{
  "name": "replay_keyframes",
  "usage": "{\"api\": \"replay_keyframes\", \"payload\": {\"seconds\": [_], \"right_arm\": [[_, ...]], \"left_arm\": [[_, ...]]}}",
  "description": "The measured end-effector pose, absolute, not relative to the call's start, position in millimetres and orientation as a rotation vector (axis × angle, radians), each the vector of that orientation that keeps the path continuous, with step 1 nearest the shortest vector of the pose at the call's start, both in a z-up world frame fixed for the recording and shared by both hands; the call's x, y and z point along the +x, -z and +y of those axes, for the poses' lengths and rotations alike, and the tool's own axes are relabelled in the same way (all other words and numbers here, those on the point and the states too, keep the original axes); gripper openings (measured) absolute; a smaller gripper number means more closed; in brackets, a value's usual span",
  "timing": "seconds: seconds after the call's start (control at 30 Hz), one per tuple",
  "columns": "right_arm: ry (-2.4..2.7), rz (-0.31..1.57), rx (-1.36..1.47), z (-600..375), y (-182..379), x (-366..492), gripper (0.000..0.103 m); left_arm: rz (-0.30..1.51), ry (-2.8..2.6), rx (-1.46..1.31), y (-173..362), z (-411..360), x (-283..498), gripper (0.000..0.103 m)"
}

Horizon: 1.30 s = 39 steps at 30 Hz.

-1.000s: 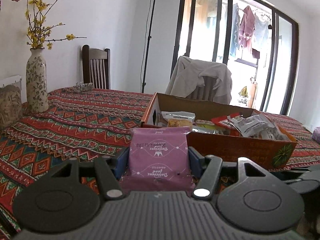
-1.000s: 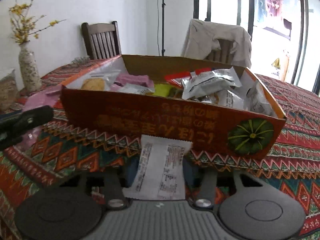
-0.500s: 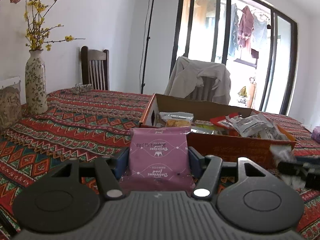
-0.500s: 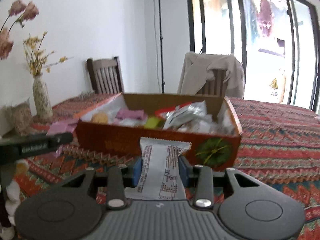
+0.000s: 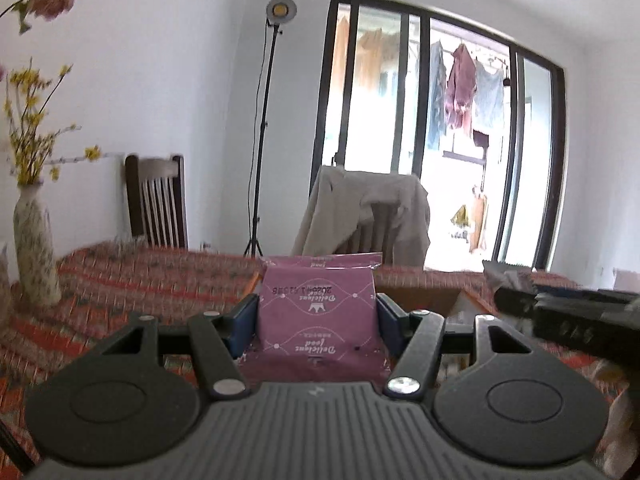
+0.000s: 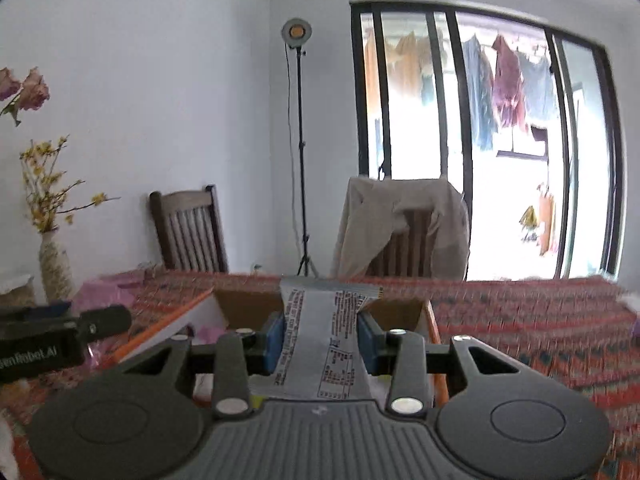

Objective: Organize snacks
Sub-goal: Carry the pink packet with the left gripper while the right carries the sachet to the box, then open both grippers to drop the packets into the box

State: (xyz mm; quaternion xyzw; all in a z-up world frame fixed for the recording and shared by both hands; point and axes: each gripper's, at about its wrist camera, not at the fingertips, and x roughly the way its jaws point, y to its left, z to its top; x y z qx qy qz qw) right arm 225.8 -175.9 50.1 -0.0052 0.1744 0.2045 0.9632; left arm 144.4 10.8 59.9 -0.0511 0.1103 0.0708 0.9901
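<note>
snacks: two packets, one in each gripper, both held up off the table
purple packet (image 5: 318, 320): pinched between the blue pads of the left gripper (image 5: 317, 316), upright, its printing upside down, sealed edge on top
white packet (image 6: 322, 340): pinched between the blue pads of the right gripper (image 6: 322, 340), upright, black and red print facing the camera; the jaws have just been closing, with the packet between them
cardboard box (image 6: 434, 332): open, orange outside, directly behind and below the white packet; more wrapped snacks lie inside, mostly hidden by the gripper
box in the left view: only its brown inner wall (image 5: 416, 300) shows, right of the purple packet
table (image 6: 540, 320): covered with a red patterned cloth, blurred in both views
vase (image 5: 34, 248): stands on the table at far left, holding yellow-flowered twigs
chairs: a dark wooden chair (image 5: 156, 200) by the wall; another chair draped with a beige garment (image 5: 368, 212) behind the table
lamp stand (image 5: 264, 120): between the two chairs, lit head on top
window: dark-framed glass doors (image 5: 440, 140) with laundry hanging outside
</note>
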Motion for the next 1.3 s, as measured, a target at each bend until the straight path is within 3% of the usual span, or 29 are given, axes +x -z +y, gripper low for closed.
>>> {"api": "replay_keyframes", "payload": {"seconds": [0.6, 0.67, 0.7, 0.73, 0.77, 0.8, 1.07, 1.3], "right_arm": [[-0.404, 0.358, 0.014, -154.0, -3.2, 288.5, 0.040], [-0.401, 0.364, 0.013, -155.5, -1.1, 287.0, 0.045], [-0.401, 0.365, 0.017, -156.6, 0.1, 286.1, 0.056], [-0.403, 0.370, 0.024, -157.1, 0.5, 285.6, 0.074], [-0.404, 0.370, 0.032, -158.4, 1.2, 284.5, 0.085], [-0.401, 0.366, 0.039, -159.5, 2.0, 283.3, 0.102], [-0.388, 0.356, 0.036, -160.4, 4.8, 281.0, 0.103], [-0.362, 0.361, 0.018, -171.1, -31.4, 255.9, 0.103]], "left_arm": [[0.247, -0.260, -0.121, -31.4, 26.8, 231.3, 0.063], [0.248, -0.247, -0.129, -30.5, 30.0, 230.0, 0.065], [0.240, -0.247, -0.131, -30.6, 31.0, 228.4, 0.075], [0.231, -0.251, -0.133, -31.0, 32.4, 226.3, 0.091], [0.216, -0.260, -0.140, -31.4, 33.0, 223.1, 0.100], [0.195, -0.266, -0.149, -32.1, 34.4, 219.2, 0.103], [0.176, -0.293, -0.152, -44.9, 31.6, 211.7, 0.103], [0.194, -0.259, -0.177, -75.0, 32.9, 178.6, 0.103]]}}
